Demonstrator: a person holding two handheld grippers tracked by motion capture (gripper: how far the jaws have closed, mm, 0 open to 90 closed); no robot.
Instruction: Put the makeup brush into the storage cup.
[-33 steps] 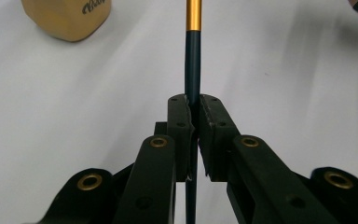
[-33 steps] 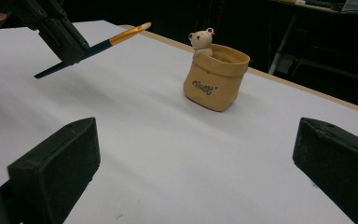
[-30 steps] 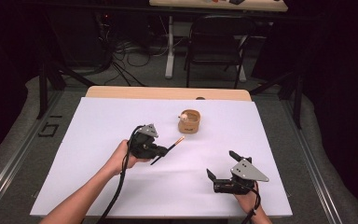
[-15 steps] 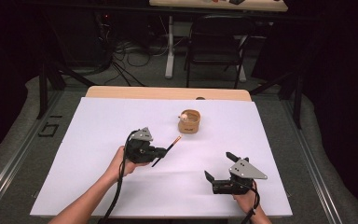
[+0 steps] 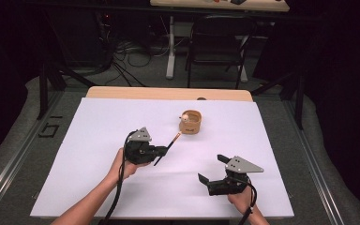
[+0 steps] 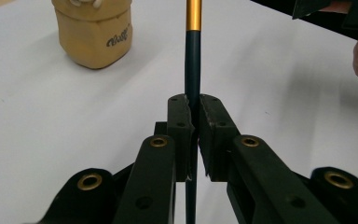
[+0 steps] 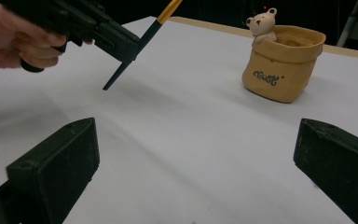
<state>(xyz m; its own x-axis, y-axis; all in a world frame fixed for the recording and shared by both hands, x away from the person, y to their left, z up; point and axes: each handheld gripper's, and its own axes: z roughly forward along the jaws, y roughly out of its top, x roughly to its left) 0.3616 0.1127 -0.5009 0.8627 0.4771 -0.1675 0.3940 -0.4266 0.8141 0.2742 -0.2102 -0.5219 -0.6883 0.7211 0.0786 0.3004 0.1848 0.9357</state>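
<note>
My left gripper [image 5: 165, 151] is shut on a thin dark pen [image 5: 171, 144] with a gold band, held near the table's middle. In the left gripper view the jaws clamp the pen's shaft [image 6: 193, 60], and my left gripper [image 6: 193, 114] points it toward a tan bag-shaped pot [image 6: 95, 35]. The pot [image 5: 191, 122] has a small bear figure [image 7: 261, 21] at its rim and stands just beyond the pen's gold end. My right gripper [image 5: 211, 168] is open at the near right with nothing between its jaws. The right gripper view looks between my right gripper's [image 7: 198, 140] jaws toward the pot [image 7: 282, 65] and pen [image 7: 140, 44].
A white sheet [image 5: 98, 136] covers the table, with a wooden strip [image 5: 168, 93] along the far edge. Beyond the table stand a chair [image 5: 215, 42] and a desk leg [image 5: 170, 47], with cables on the floor.
My left gripper has shifted slightly left and toward the person, with the pen still in it. The right gripper has hardly moved.
</note>
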